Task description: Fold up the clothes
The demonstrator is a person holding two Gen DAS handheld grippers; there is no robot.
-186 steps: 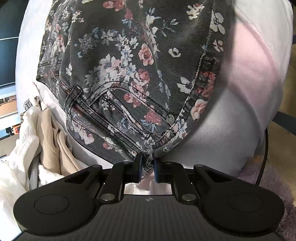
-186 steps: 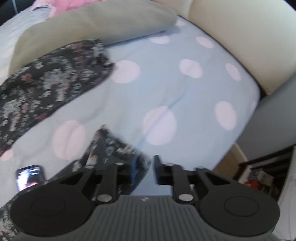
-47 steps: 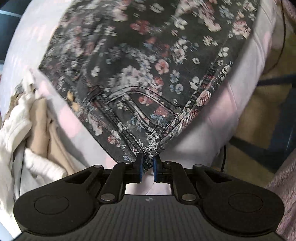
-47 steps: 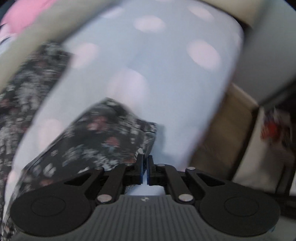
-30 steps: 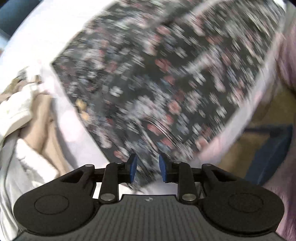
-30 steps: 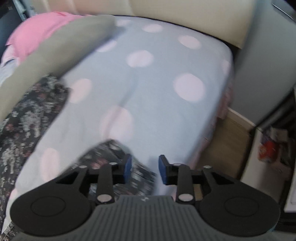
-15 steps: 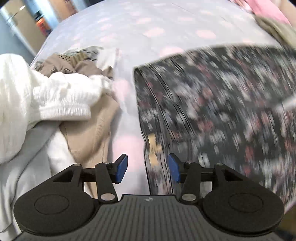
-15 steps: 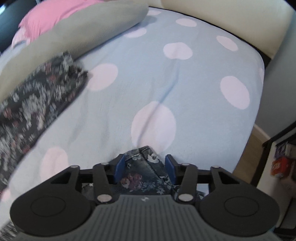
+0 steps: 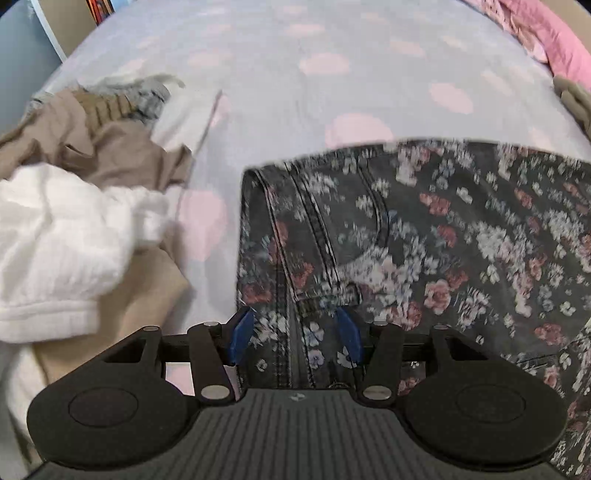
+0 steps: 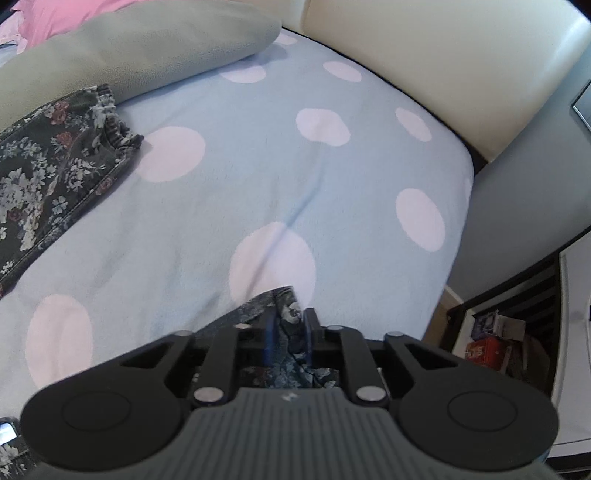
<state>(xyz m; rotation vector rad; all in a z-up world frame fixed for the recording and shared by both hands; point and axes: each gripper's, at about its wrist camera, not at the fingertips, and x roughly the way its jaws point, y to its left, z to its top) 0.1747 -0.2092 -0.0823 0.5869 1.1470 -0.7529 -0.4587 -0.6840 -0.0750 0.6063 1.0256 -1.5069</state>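
Observation:
Dark floral jeans [image 9: 443, 240] lie flat on the dotted bed sheet [image 9: 295, 92]. My left gripper [image 9: 294, 334] hangs open just above their waistband, which shows between the blue pads [image 9: 242, 334] without being pressed. In the right wrist view one leg [image 10: 48, 166] lies at the far left. The hem of the other leg [image 10: 290, 306] pokes up between the fingers of my right gripper [image 10: 289, 330]. Those jaws are closing around the hem, and the cloth still sits loosely between them.
A pile of white [image 9: 55, 240] and beige [image 9: 92, 140] clothes lies left of the jeans. A pink pillow [image 9: 546, 33], a grey pillow [image 10: 129, 48] and a cream headboard [image 10: 424, 48] bound the bed. A phone [image 10: 7, 432] lies at the left edge. A dark shelf with boxes [image 10: 495, 343] stands beyond the bed's right edge.
The left gripper let go of the waistband corner, opened wide and swung round over the waistband. The right gripper released the leg hem, opened, and its fingers have now narrowed around it.

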